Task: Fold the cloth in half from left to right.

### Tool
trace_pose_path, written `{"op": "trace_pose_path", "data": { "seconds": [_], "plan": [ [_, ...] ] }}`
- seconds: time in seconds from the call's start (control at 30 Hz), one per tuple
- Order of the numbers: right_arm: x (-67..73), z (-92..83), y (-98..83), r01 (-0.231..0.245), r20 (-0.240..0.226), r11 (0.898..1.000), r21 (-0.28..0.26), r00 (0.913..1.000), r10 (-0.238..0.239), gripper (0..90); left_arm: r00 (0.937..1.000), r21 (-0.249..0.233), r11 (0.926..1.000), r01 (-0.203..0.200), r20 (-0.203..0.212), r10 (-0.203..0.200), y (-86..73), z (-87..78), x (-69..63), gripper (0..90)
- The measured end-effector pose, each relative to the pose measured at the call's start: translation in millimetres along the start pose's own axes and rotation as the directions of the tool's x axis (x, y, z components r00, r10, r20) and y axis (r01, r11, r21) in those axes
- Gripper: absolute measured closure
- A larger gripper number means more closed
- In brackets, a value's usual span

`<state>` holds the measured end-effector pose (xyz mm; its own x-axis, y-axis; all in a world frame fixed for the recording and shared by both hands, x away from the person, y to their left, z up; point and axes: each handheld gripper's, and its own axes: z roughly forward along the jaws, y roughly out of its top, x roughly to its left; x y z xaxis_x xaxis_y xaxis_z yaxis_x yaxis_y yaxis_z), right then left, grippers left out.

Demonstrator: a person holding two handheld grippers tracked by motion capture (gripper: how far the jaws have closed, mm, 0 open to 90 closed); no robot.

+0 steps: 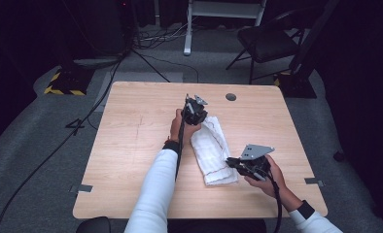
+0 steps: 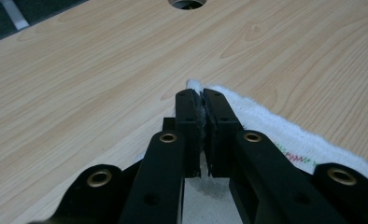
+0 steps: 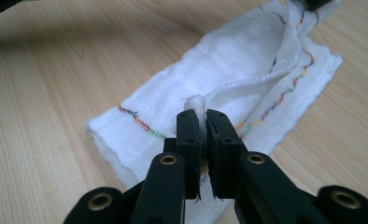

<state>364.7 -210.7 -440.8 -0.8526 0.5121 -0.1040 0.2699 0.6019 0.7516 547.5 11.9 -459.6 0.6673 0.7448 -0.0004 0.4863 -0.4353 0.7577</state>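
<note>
Pale wood-grain tabletop (image 1: 131,145) carries a white cloth (image 1: 214,150), folded into a long strip that lies right of the middle and runs from the far centre toward the near right edge. Coloured stitching runs along its hems, seen clearly in the right gripper view (image 3: 285,93).

At the far end of the cloth, the left gripper (image 1: 195,110) has its fingers (image 2: 187,121) clamped on a corner of the fabric, a thin fold of white pinched between the black pads and poking out just past the tips. At the near end, the right gripper (image 1: 234,162) likewise has its fingers (image 3: 187,135) pressed together on a small tuft of the cloth, which rises from the upper layer and stands up between the tips. From that pinch a raised fold runs across the strip toward the far end.

A round cable hole (image 1: 231,97) sits in the tabletop near its far edge, just beyond the left gripper. Past the tabletop lie grey carpet (image 1: 43,145), loose black cables (image 1: 82,121), a black chair (image 1: 269,43) and a yellow-and-black striped block (image 1: 63,86).
</note>
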Motion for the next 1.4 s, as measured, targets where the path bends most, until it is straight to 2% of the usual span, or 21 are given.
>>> {"op": "trace_pose_path", "data": {
  "seconds": [0.07, 0.1, 0.13, 0.23, 0.3, 0.43, 0.5, 0.57, 0.63, 0.73, 0.8, 0.9, 1.0, 1.07, 1.23, 1.27, 1.4],
  "plan": [
    [-2.5, 0.2, -4.6, -0.011, -0.010, 1.000, 0.019, 0.9999, 0.011, 82.3, 1.0000, 0.018, 0.9998, -0.002, -0.006, 0.002, 0.3, 4.5, -3.7, 80.4],
    [-3.1, 0.9, -7.0, -0.015, -0.005, 1.000, 0.028, 0.9999, 0.015, 79.9, 1.0000, 0.021, 0.9998, 0.001, -0.006, -0.001, 0.2, 6.0, -5.2, 71.8],
    [-3.7, 1.8, -9.2, -0.015, -0.006, 0.999, 0.041, 0.9999, 0.016, 76.9, 1.0000, 0.024, 0.9997, 0.004, -0.009, -0.003, 0.0, 6.0, -6.1, 67.2],
    [-6.3, 2.4, -15.3, -0.025, 0.016, 0.998, 0.058, 0.9996, 0.024, 65.0, 0.9992, 0.023, 0.9996, 0.014, -0.039, -0.013, -0.8, 0.0, -6.6, 51.8],
    [-9.9, 0.4, -18.1, -0.044, 0.015, 0.997, 0.055, 0.9990, 0.043, 58.1, 0.9987, 0.016, 0.9999, -0.001, -0.051, 0.002, -2.2, -8.1, -5.2, 44.7],
    [-17.0, -7.0, -20.6, -0.068, 0.022, 0.997, 0.037, 0.9975, 0.067, 50.2, 0.9997, 0.005, 1.0000, 0.006, -0.026, -0.006, -6.9, -28.6, -1.5, 32.7],
    [-20.9, -10.0, -21.1, -0.075, 0.040, 0.997, 0.028, 0.9965, 0.074, 48.6, 0.9998, 0.011, 0.9998, -0.014, -0.015, 0.014, -11.3, -37.7, -2.3, 29.0],
    [-24.6, -10.9, -22.1, -0.086, 0.040, 0.996, 0.020, 0.9956, 0.085, 47.2, 0.9994, 0.019, 0.9993, -0.032, 0.017, 0.032, -17.6, -45.6, -6.1, 25.8],
    [-26.3, -9.4, -23.3, -0.076, 0.054, 0.996, 0.036, 0.9958, 0.074, 46.6, 0.9967, 0.023, 0.9973, -0.069, 0.043, 0.068, -25.0, -51.9, -13.9, 24.7],
    [-27.9, -5.6, -25.5, -0.069, 0.052, 0.995, 0.066, 0.9965, 0.065, 45.8, 0.9876, 0.040, 0.9921, -0.119, 0.108, 0.114, -38.5, -57.4, -31.2, 24.0],
    [-28.8, -2.9, -27.1, -0.064, 0.044, 0.994, 0.090, 0.9972, 0.060, 45.3, 0.9764, 0.051, 0.9847, -0.167, 0.147, 0.158, -48.0, -59.9, -44.7, 23.5],
    [-30.1, 0.3, -30.9, -0.052, 0.042, 0.991, 0.120, 0.9980, 0.047, 44.5, 0.9590, 0.062, 0.9741, -0.218, 0.199, 0.202, -63.4, -63.3, -64.1, 23.8],
    [-32.1, 3.5, -35.5, -0.052, 0.041, 0.988, 0.146, 0.9981, 0.046, 44.1, 0.9422, 0.085, 0.9595, -0.269, 0.230, 0.243, -76.6, -67.0, -76.4, 24.9],
    [-32.7, 4.9, -38.0, -0.050, 0.026, 0.986, 0.160, 0.9986, 0.046, 44.3, 0.9375, 0.104, 0.9525, -0.286, 0.236, 0.256, -82.7, -68.7, -82.8, 24.9],
    [-27.4, 9.6, -43.3, -0.026, -0.007, 0.980, 0.195, 0.9996, 0.028, 44.6, 0.9180, 0.113, 0.9309, -0.347, 0.244, 0.313, -95.2, -74.1, -94.3, 27.5],
    [-25.8, 10.8, -44.5, -0.022, -0.019, 0.980, 0.200, 0.9995, 0.027, 44.6, 0.9149, 0.115, 0.9259, -0.360, 0.238, 0.326, -97.3, -74.9, -95.6, 28.0],
    [-18.0, 12.6, -48.1, -0.015, -0.046, 0.979, 0.206, 0.9986, 0.025, 45.2, 0.9179, 0.115, 0.9300, -0.349, 0.241, 0.315, -103.7, -78.7, -95.7, 28.3]
  ]
}}
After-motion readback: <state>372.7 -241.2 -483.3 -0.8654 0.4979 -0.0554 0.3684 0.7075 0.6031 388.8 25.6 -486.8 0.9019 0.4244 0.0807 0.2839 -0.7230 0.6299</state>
